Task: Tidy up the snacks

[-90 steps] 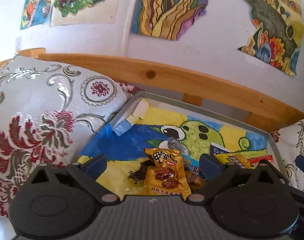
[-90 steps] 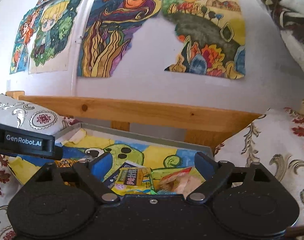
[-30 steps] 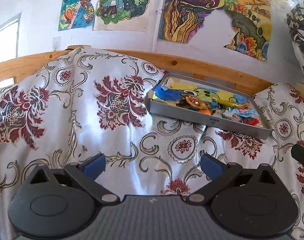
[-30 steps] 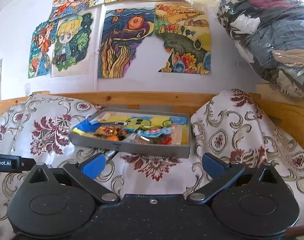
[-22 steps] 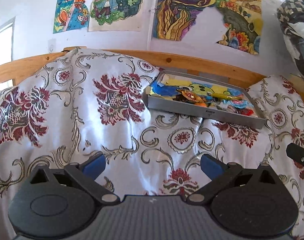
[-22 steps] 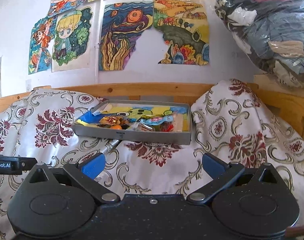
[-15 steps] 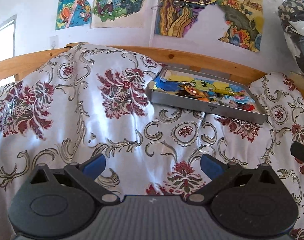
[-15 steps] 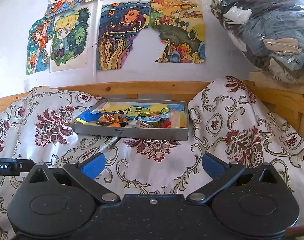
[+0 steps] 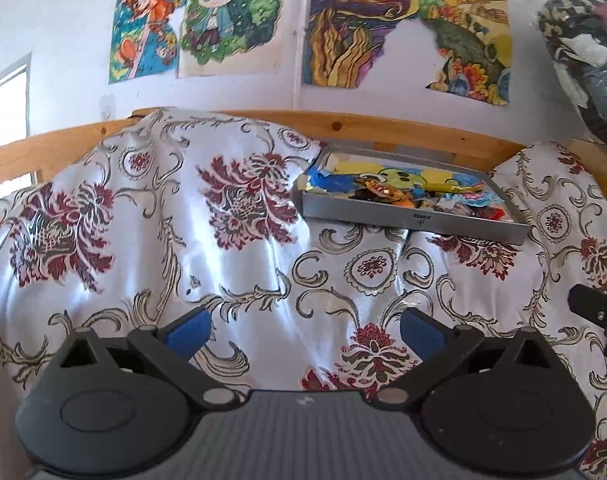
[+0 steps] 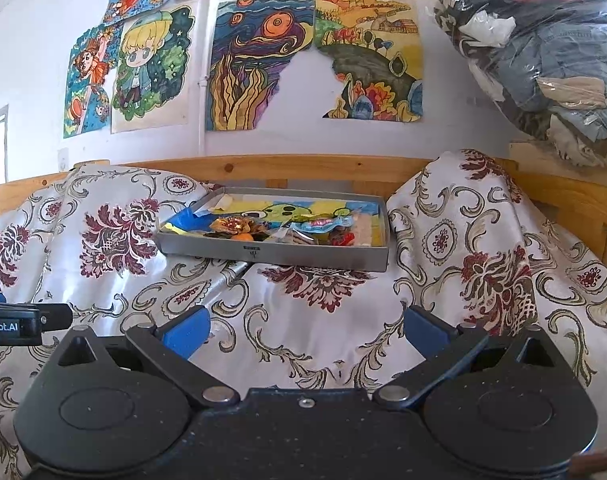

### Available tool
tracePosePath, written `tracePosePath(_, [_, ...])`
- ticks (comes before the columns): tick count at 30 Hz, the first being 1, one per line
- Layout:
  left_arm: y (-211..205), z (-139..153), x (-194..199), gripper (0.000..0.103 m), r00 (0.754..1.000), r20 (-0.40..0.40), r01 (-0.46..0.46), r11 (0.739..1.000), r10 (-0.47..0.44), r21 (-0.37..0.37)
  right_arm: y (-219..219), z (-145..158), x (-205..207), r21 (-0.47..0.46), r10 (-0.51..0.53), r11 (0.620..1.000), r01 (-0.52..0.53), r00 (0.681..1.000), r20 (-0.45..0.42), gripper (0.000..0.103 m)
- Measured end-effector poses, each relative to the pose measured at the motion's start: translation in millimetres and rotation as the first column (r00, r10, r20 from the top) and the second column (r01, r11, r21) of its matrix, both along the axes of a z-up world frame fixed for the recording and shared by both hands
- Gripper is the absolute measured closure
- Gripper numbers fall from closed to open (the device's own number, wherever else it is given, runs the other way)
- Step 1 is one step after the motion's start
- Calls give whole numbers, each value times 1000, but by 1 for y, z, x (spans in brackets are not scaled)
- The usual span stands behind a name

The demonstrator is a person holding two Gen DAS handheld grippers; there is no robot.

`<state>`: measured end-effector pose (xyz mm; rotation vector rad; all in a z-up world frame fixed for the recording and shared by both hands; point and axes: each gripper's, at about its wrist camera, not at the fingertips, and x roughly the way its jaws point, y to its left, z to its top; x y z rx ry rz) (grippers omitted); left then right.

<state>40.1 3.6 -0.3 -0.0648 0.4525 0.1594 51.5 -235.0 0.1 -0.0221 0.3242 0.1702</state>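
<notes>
A shallow grey tray [image 9: 415,221] [image 10: 271,255] lined with a colourful drawing rests on the patterned cloth by the wooden rail. Several snack packets [image 9: 387,194] [image 10: 287,230] lie inside it, orange ones on the left, blue and red ones on the right. My left gripper [image 9: 303,330] hovers open over the cloth, well short of the tray, with nothing between its blue pads. My right gripper [image 10: 305,330] is likewise open and empty, also far back from the tray. The left gripper's body [image 10: 19,322] shows at the left edge of the right wrist view.
A white cloth with red floral pattern [image 9: 163,240] [image 10: 483,264] covers humps on both sides of the tray. A wooden rail [image 10: 303,166] runs behind it under a wall of drawings [image 10: 263,64]. A plastic-wrapped bundle of clothes [image 10: 543,52] sits at upper right.
Both grippers have pulled back away from the tray, which now looks small and far; 3 s ago they were right over the snacks. Both stay open and empty.
</notes>
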Motion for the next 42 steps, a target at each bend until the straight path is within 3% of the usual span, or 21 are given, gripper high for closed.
tracePosePath(42, [7, -5, -3, 1, 999, -13, -31, 999, 31, -36, 4, -3, 2, -17, 27, 999, -27, 999, -20, 1])
